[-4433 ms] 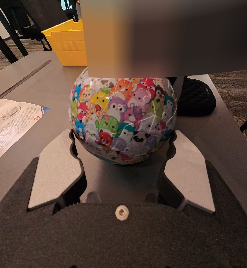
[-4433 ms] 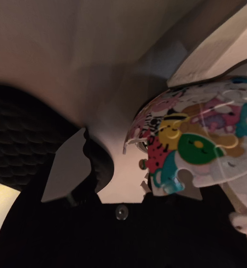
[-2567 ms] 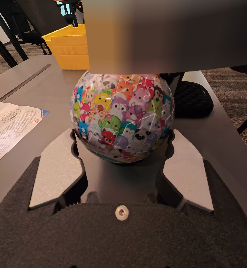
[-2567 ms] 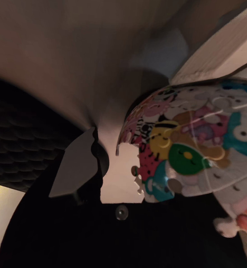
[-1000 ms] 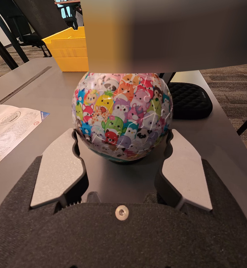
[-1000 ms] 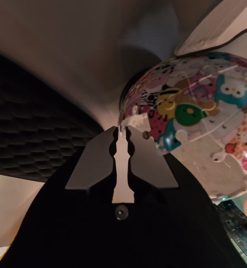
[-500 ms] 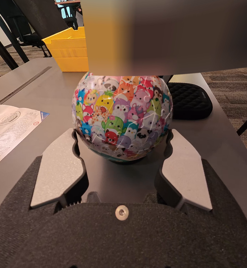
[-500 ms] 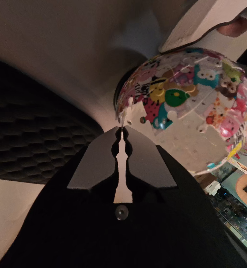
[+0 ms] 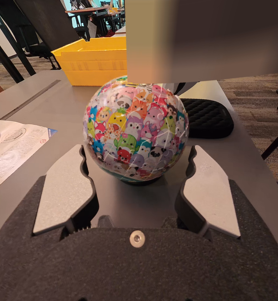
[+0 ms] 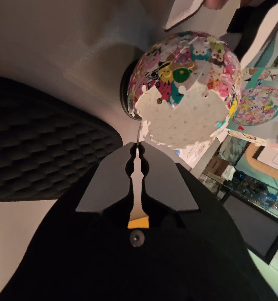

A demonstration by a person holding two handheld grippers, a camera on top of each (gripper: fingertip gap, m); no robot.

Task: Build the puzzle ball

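The puzzle ball [image 9: 135, 133], covered in bright cartoon animals, stands on a black ring stand [image 9: 139, 181] on the grey table [image 9: 37, 97]. My left gripper [image 9: 137, 146] is open, with one jaw on each side of the ball's lower half and not touching it. In the rolled right wrist view the ball [image 10: 184, 73] shows an open gap with its white inside [image 10: 184, 117]. My right gripper [image 10: 137, 145] is shut on a white puzzle piece [image 10: 142, 130], held edge-on at the rim of that gap.
A black padded wrist rest [image 9: 206, 118] lies right behind the ball and also shows in the right wrist view [image 10: 45, 138]. A yellow bin [image 9: 94, 65] stands at the back. An instruction sheet [image 9: 12, 146] lies at the left. The puzzle box [image 10: 257, 101] stands beyond the ball.
My right gripper was open 4.4 s ago; it has since shut on the piece and drawn back from the ball, showing more of the gap. The left gripper has backed off slightly.
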